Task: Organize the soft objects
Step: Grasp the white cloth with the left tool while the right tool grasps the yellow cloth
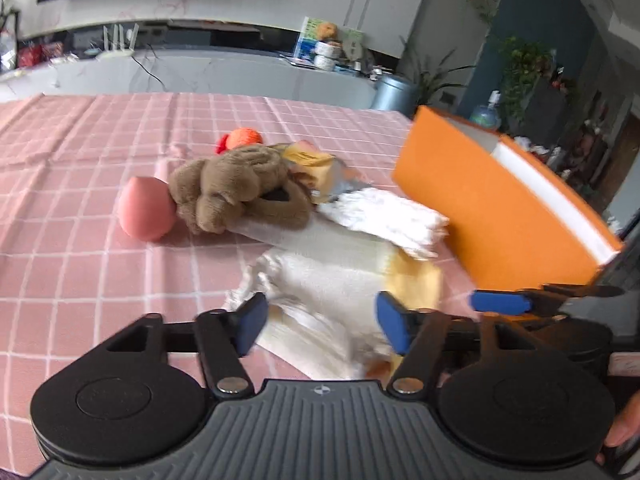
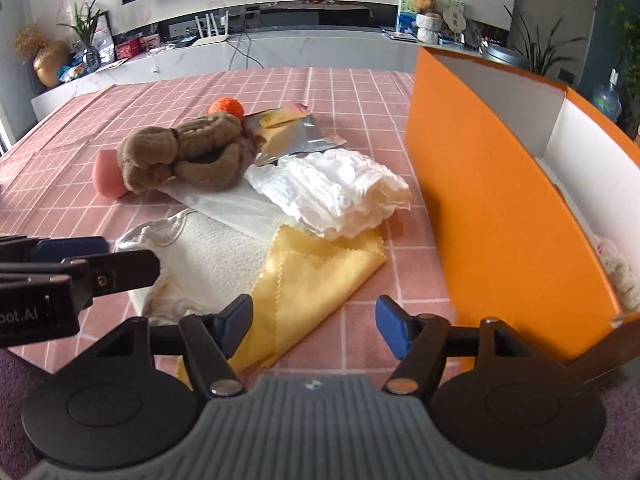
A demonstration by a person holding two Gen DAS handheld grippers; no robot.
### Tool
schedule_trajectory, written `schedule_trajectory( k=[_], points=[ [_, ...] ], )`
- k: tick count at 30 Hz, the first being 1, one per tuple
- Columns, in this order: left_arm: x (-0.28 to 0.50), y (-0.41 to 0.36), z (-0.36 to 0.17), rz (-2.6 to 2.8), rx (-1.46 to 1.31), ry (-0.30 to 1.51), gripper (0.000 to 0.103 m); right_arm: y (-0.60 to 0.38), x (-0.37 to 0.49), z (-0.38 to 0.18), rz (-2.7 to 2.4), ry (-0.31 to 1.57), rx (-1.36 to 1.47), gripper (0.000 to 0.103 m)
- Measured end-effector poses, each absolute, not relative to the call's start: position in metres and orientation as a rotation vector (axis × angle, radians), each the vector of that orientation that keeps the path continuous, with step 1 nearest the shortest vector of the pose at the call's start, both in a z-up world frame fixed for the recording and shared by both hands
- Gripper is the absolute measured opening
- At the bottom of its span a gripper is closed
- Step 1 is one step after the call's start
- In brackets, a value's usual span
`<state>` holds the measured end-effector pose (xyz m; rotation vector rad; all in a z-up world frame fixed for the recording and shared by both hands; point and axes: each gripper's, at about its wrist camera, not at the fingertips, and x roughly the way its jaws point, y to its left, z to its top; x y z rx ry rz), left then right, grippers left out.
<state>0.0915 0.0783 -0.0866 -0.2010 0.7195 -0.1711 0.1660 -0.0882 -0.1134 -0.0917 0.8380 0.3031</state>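
Hovering low over the pink checked worktop [image 2: 344, 92], both tools point down at a heap of soft things. Left hand-held gripper [image 1: 322, 322]: jaws spread, blue pads apart, nothing pinched; a white towel [image 1: 320, 280] lies under and between them, blurred, contact not clear. Right hand-held gripper [image 2: 314, 326]: jaws spread too, empty, straddling the near corner of a yellow cloth [image 2: 316, 276] with zigzag edges; whether a pad touches it, cannot tell. In the right wrist view the left tool enters from the left edge, above the towel's rumpled end.

Next out: a crumpled white cloth [image 2: 336, 192] resting on the yellow cloth's far edge and on the towel. Beside it, just right, an orange box [image 2: 492, 200] with a white inside, open at the top, something pale and fluffy in its near end.

Farther: a brown plush toy [image 2: 188, 152] lying on the towel's far end, a pink egg-shaped sponge [image 1: 146, 210] touching its left side, a silver snack packet [image 2: 292, 132] against its right.

Farthest: an orange ball [image 2: 227, 106] behind the plush toy. Beyond the worktop, a long white cabinet [image 2: 280, 50] along the wall.
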Motion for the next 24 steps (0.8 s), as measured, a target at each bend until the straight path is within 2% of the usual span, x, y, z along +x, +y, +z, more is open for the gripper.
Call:
schedule_trajectory(
  k=[4,15,18,21,22,23,24],
  points=[
    [0.104,0.083,-0.092,-0.091,-0.193,0.732,0.087,-0.088,0.176,-0.12,0.304,0.85,-0.06,0.068],
    [0.124,0.08,-0.112,-0.077,-0.204,0.777,0.089,-0.083,0.178,-0.131,0.339,0.821,-0.06,0.068],
    [0.126,0.071,-0.112,-0.091,-0.18,0.772,0.088,-0.08,0.177,-0.131,0.362,0.802,-0.07,0.061],
    [0.127,0.065,-0.112,-0.107,-0.172,0.766,0.083,-0.078,0.174,-0.131,0.387,0.785,-0.079,0.049],
    [0.126,0.064,-0.112,-0.107,-0.171,0.763,0.073,-0.077,0.173,-0.132,0.396,0.782,-0.08,0.045],
    [0.126,0.063,-0.112,-0.105,-0.166,0.759,0.067,-0.077,0.173,-0.132,0.401,0.779,-0.083,0.044],
    [0.126,0.061,-0.112,-0.103,-0.158,0.758,0.057,-0.077,0.173,-0.132,0.401,0.779,-0.081,0.043]
  ],
)
